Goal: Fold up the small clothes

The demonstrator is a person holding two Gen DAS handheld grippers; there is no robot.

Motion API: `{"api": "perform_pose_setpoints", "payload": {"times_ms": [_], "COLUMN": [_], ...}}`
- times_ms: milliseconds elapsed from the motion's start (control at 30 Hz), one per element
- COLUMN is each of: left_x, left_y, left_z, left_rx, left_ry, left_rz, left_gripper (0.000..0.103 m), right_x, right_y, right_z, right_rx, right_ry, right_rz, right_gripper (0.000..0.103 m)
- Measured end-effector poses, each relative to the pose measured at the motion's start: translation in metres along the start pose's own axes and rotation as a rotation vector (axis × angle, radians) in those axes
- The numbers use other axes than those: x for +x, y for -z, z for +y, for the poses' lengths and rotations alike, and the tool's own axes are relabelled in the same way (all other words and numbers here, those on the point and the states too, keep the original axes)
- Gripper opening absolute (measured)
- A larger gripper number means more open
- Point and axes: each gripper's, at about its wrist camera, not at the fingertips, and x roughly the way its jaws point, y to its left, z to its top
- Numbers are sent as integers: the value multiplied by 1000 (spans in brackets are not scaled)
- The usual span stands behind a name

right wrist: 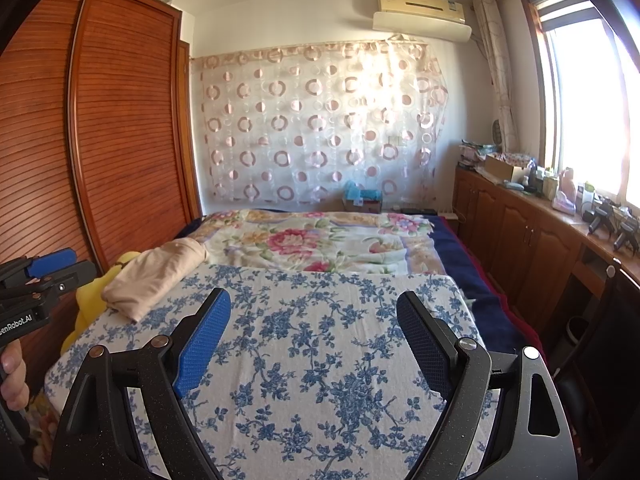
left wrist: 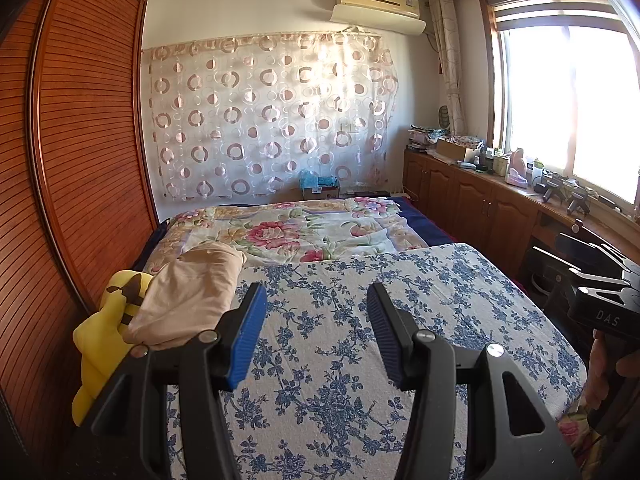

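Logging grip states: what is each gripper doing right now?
Left gripper: open, holding nothing.
Right gripper: open wider, holding nothing.

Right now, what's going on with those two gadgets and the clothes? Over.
Left hand-held gripper open, empty. Right hand-held gripper open, empty. Beige garment bunched at the board's left edge, untouched. Nothing in the way.

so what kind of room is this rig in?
A home bedroom, most likely: a bed under a floral quilt, a slatted wooden wardrobe beside it, and a wall air conditioner above a curtain.
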Motion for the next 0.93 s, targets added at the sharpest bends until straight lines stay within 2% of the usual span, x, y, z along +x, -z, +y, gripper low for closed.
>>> {"api": "perform_pose_setpoints", "payload": {"times_ms": [933], "left_x": [-3], "left_y": [-3], "left_z": [-2], "left_rx": [2], "left_ry": [3], "left_rz": [-6], "left_gripper": [52], "right_x": [-2], "right_y": [-4], "right_z": [1], "right_rx": [0], "right_ry": [-2], "right_rz": [-4], "right_gripper": [87]}}
